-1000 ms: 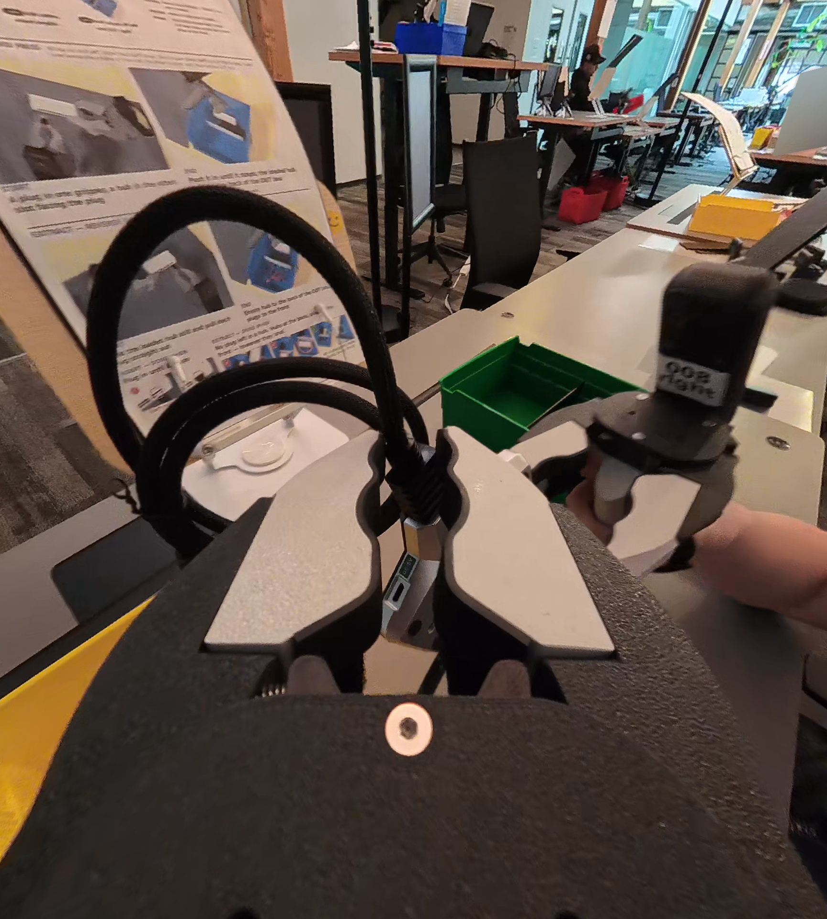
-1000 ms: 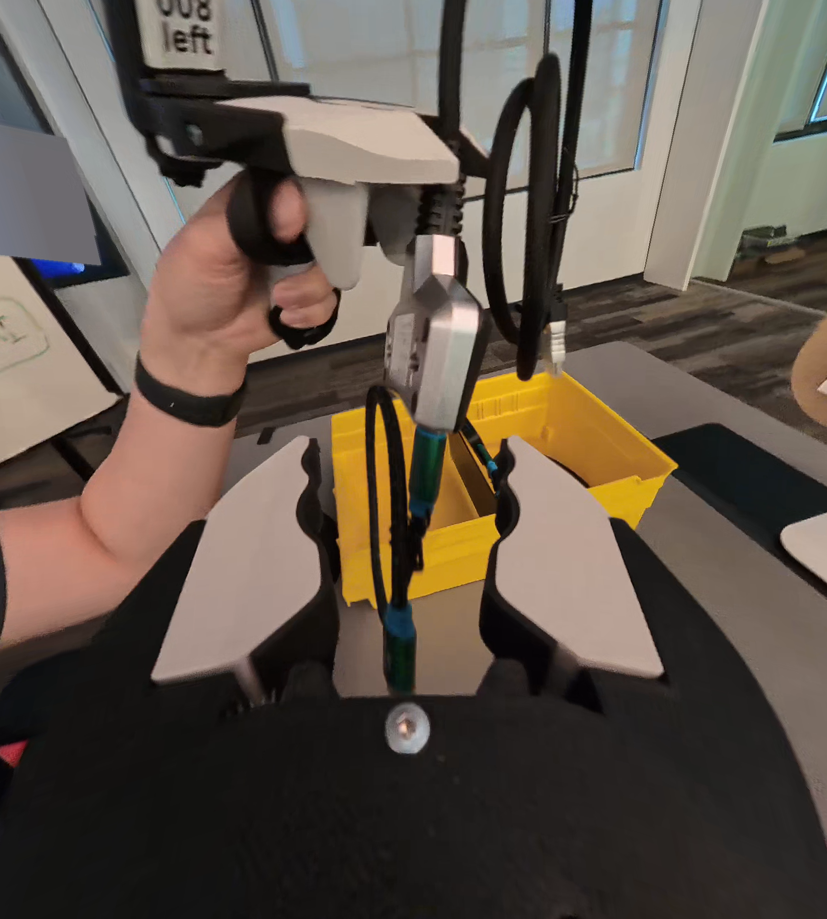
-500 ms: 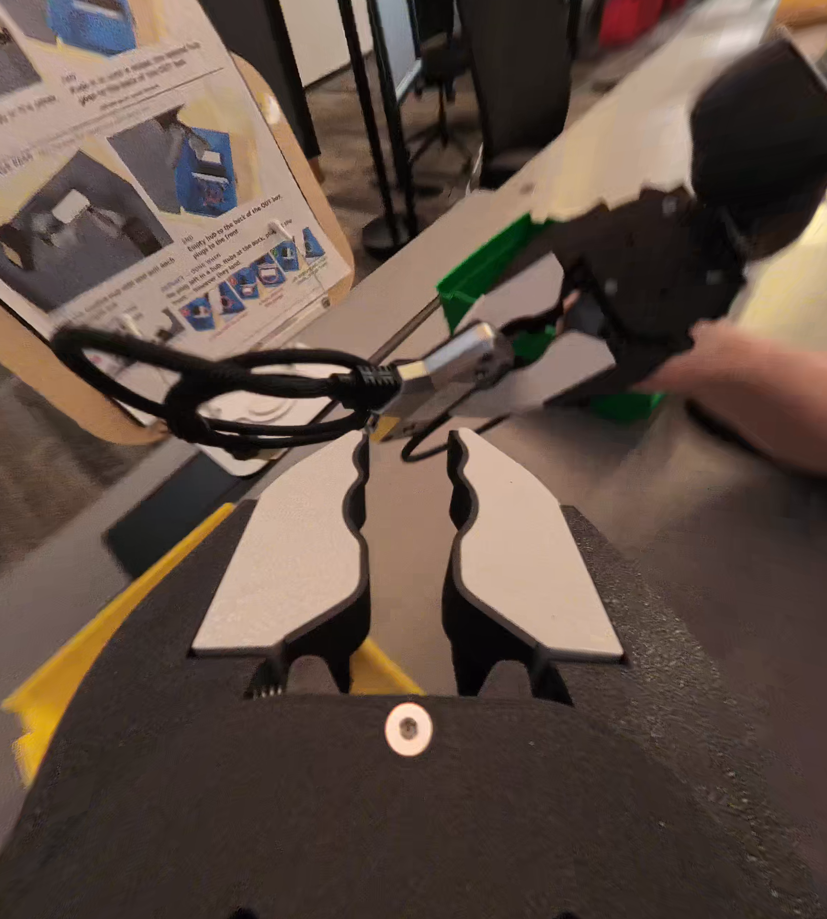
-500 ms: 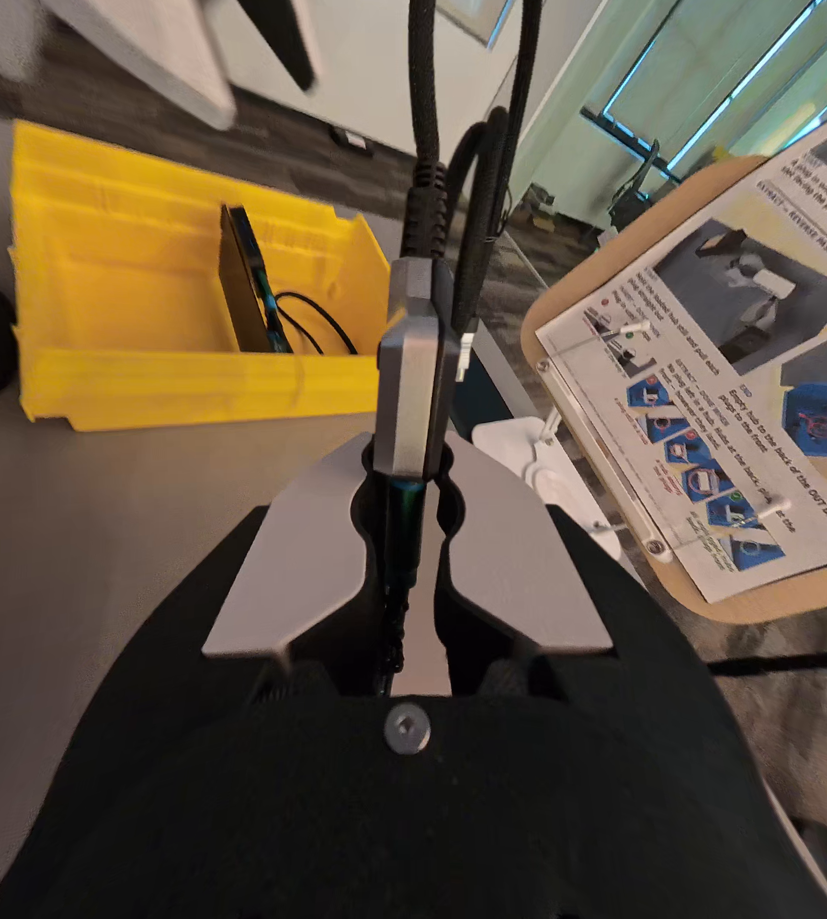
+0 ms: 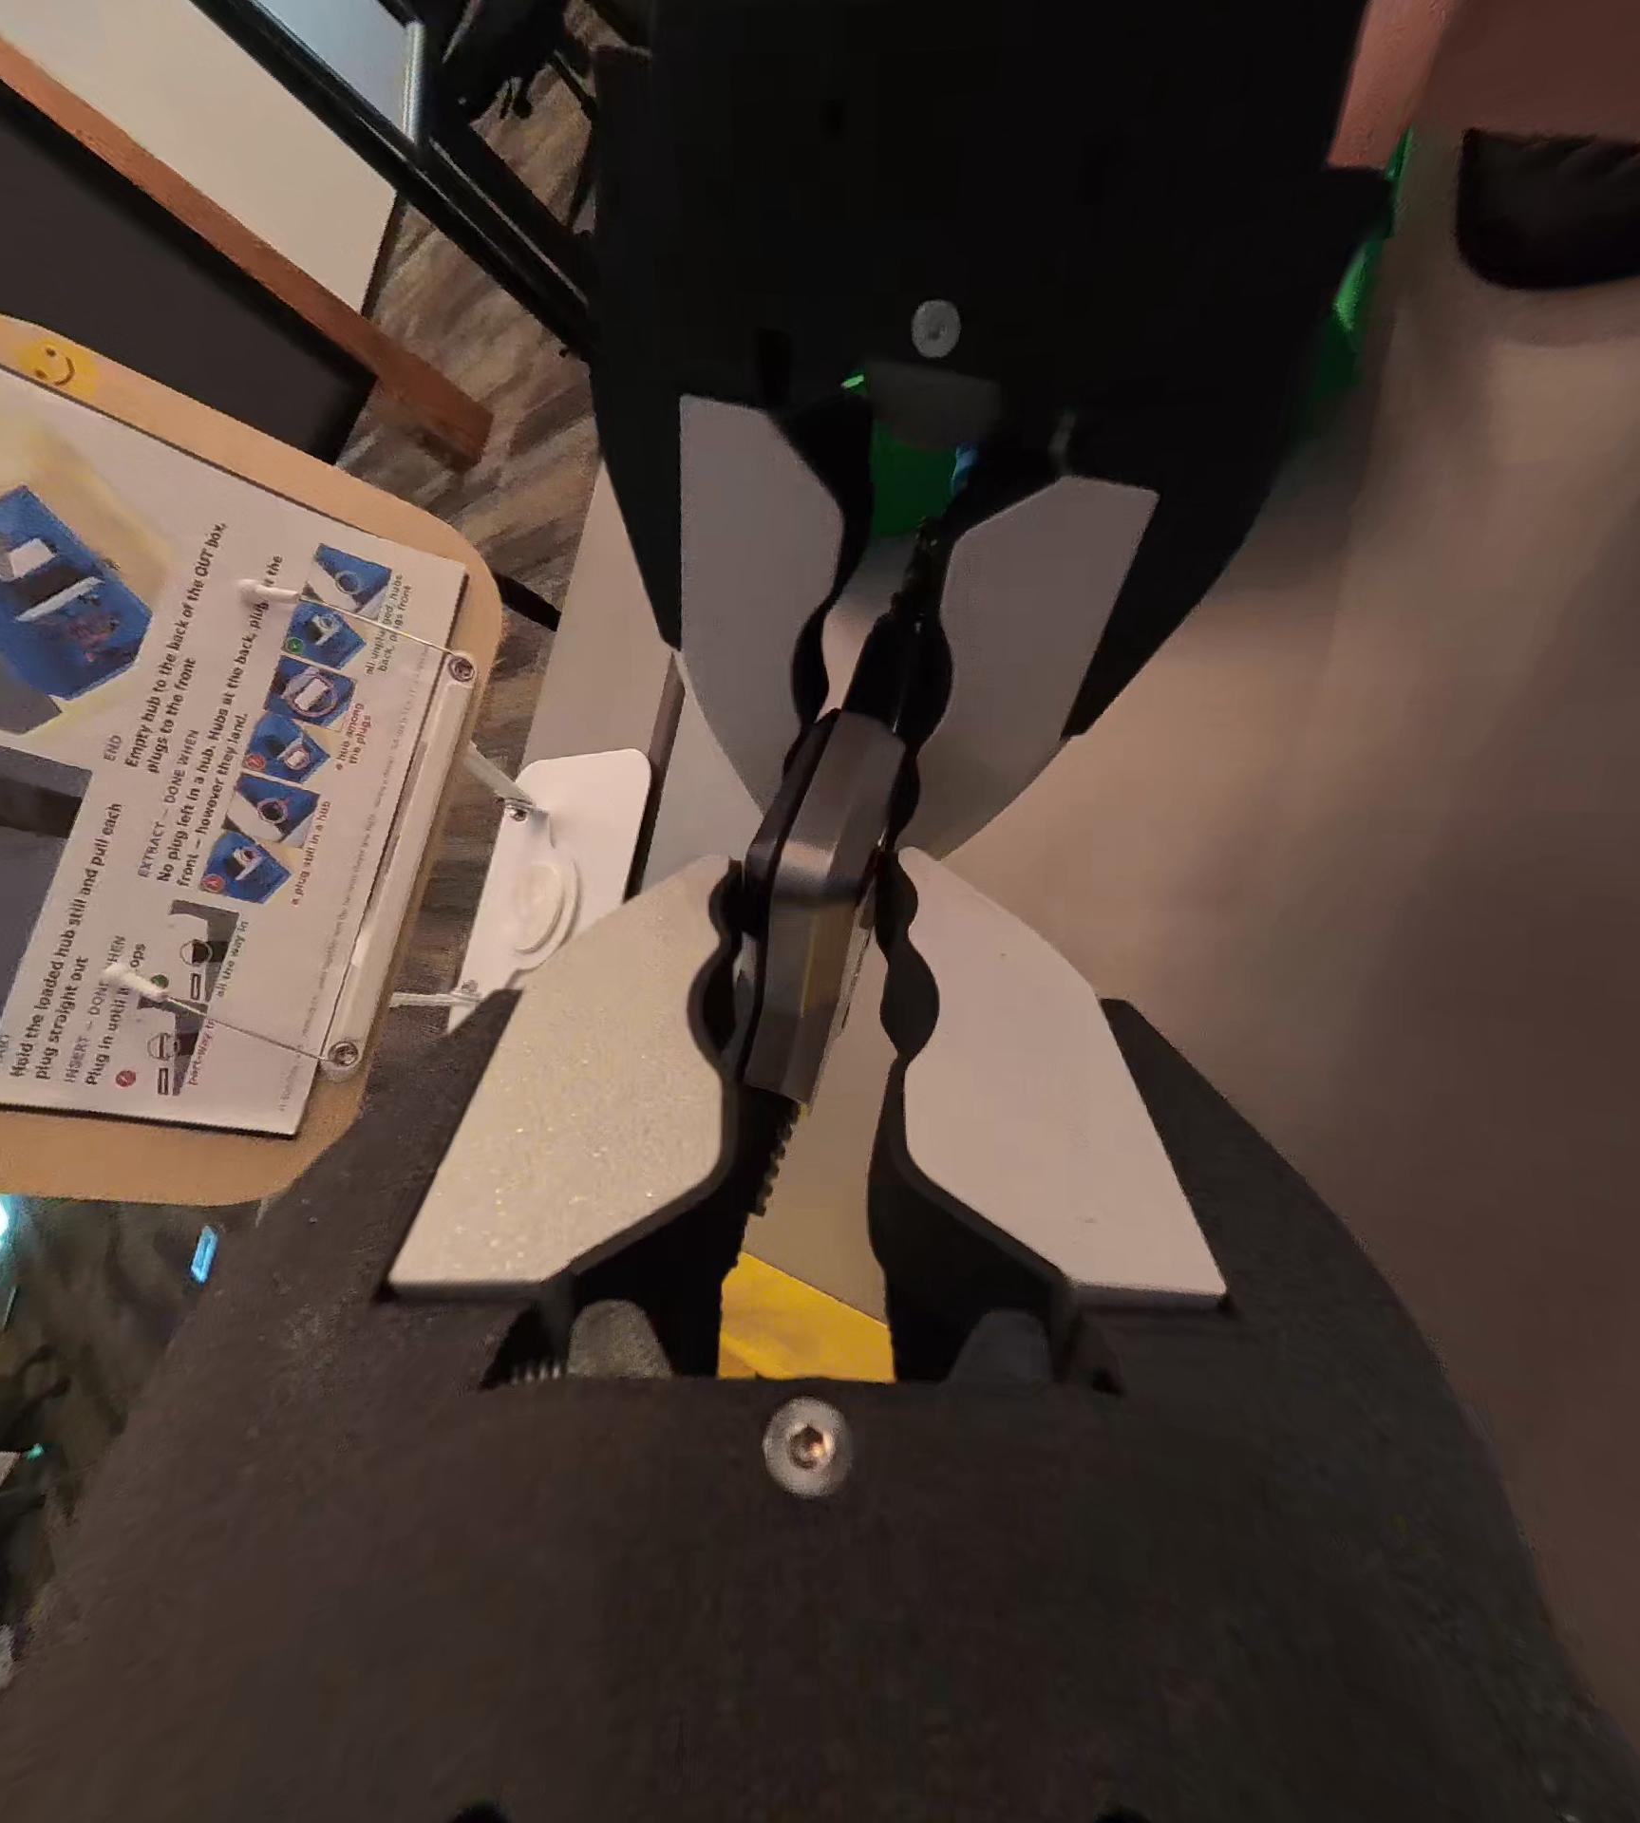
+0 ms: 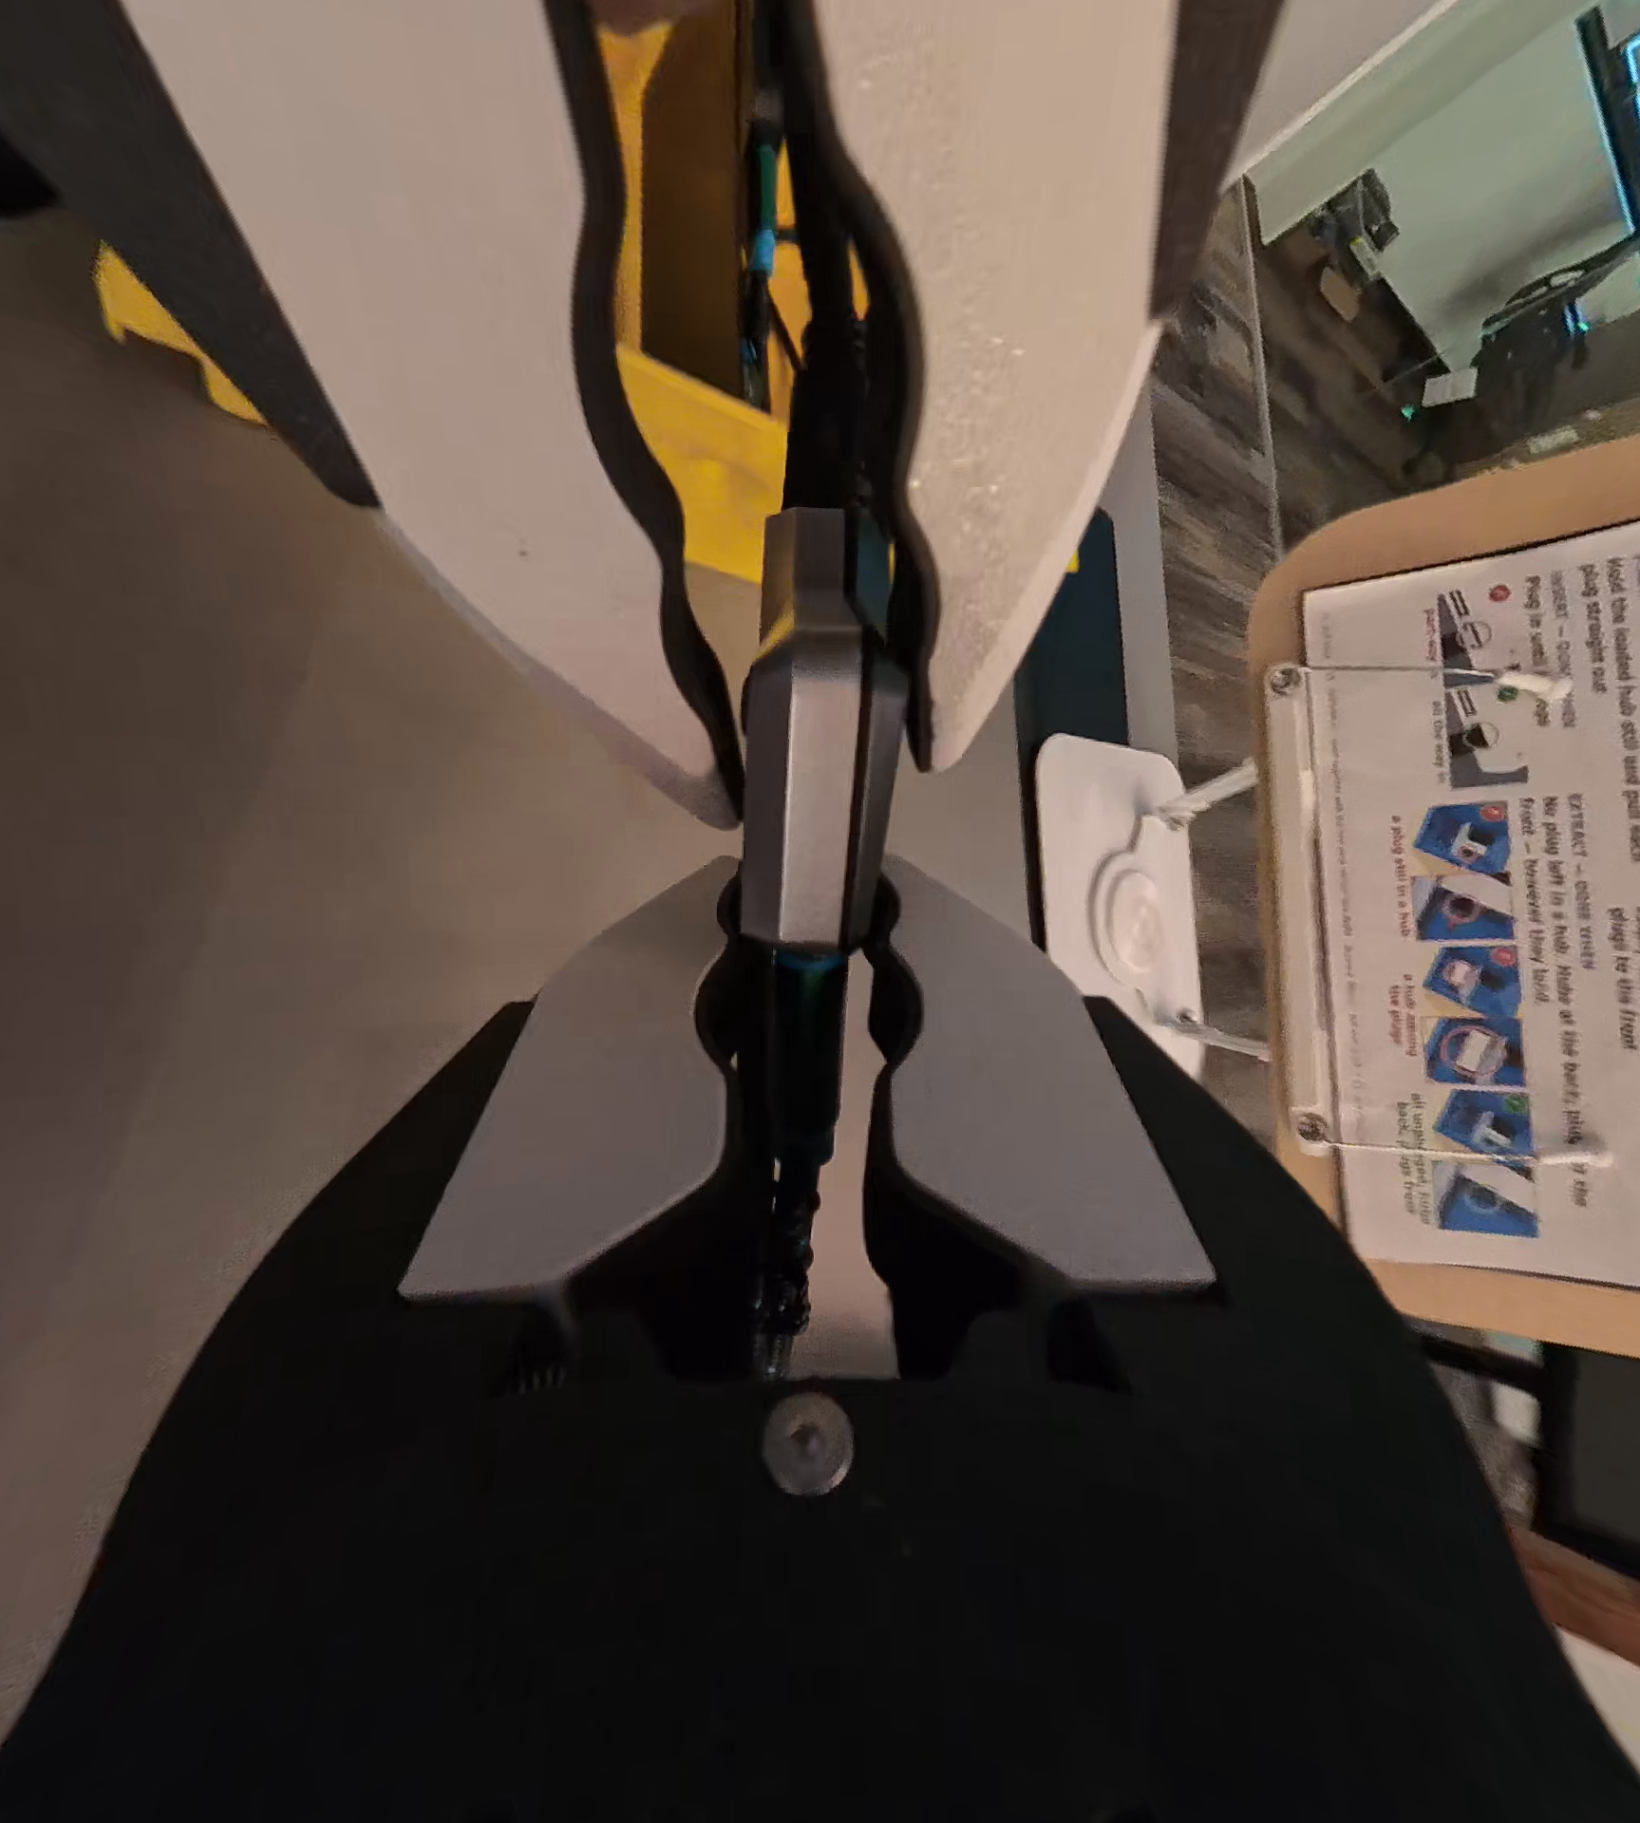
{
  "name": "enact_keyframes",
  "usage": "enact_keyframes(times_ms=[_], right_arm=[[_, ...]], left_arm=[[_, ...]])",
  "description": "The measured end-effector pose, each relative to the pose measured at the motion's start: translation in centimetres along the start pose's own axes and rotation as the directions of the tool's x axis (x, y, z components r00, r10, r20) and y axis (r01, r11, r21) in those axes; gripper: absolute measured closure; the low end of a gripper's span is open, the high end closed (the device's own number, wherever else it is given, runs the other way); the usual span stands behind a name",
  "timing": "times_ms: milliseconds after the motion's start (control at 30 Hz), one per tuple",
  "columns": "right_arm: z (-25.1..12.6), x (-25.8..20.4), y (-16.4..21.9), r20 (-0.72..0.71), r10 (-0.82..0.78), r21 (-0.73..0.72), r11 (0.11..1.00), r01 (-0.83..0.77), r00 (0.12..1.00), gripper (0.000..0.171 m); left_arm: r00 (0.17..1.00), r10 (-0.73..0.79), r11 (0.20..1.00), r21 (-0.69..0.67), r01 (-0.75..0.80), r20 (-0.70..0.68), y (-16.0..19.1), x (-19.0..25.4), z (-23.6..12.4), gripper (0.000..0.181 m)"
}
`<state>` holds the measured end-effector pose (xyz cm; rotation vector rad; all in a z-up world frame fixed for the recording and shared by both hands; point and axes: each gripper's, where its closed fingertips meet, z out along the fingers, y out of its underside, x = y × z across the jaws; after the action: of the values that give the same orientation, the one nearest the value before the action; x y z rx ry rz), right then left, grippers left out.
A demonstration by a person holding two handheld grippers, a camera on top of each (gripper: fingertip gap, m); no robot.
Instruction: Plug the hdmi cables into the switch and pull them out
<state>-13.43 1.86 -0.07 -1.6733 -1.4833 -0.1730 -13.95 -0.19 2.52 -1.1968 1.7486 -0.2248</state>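
Note:
The silver switch hangs edge-on between both grippers above the grey table. My left gripper is shut on the end where the black braided cable leaves it. My right gripper faces it from the far side. In the right wrist view my right gripper is shut on the teal HDMI plug where it enters the switch. The switch's near end sits between its fingertips. The left gripper clasps the far end there, with the black cable behind it.
A tan board with a printed instruction sheet stands on a white base at the table edge; it also shows in the right wrist view. A yellow bin lies behind the left gripper. A green bin lies behind the right gripper. Both grippers' tips are close together, under 4 cm apart.
My left gripper let go of the switch's cable end, drew back, then came in again and closed on the switch. My right gripper shut on the teal plug and has kept its hold.

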Motion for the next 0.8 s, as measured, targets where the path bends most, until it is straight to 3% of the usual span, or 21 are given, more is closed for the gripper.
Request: enact_keyframes(times_ms=[133, 233, 367, 467, 567, 667, 800], right_arm=[[0.4, 0.9, 0.3, -0.08, -0.048, 0.001, 0.999, 0.048, 0.996, 0.149], [-1.5, 3.5, -0.7, -0.235, 0.004, 0.072, 0.997, 0.014, 0.972, 0.143], [-8.1, 6.9, -4.0, -0.476, 0.118, 0.317, 0.947, 0.045, 0.871, 0.136], [-13.8, 7.6, -5.7, -0.525, 0.218, 0.508, 0.856, 0.098, 0.823, 0.137], [-17.9, 7.4, -6.1, -0.496, 0.251, 0.628, 0.765, 0.144, 0.831, 0.15], [-18.4, 8.0, -4.7, -0.399, 0.274, 0.671, 0.737, 0.075, 0.875, 0.151], [-13.8, 6.8, -2.5, -0.002, 0.278, 0.689, 0.697, -0.2, 0.961, 0.132]], left_arm=[[1.0, -0.023, 0.999, -0.026, 0.023, 0.007, 0.8, -0.6, 0.4, 0.157], [0.994, -0.102, 0.994, 0.031, 0.1, 0.048, 0.7, -2.3, -0.5, 0.158], [0.973, -0.222, 0.964, 0.165, 0.209, 0.065, 0.1, -4.6, -3.4, 0.159], [0.952, -0.291, 0.932, 0.255, 0.259, 0.098, 0.0, -6.3, -5.7, 0.159], [0.917, -0.374, 0.878, 0.371, 0.303, 0.136, -0.3, -8.2, -8.3, 0.159], [0.895, -0.436, 0.794, 0.508, 0.335, 0.09, -1.3, -8.9, -10.6, 0.159], [0.908, -0.418, 0.716, 0.621, 0.318, 0.017, -3.7, -8.2, -12.0, 0.159]])
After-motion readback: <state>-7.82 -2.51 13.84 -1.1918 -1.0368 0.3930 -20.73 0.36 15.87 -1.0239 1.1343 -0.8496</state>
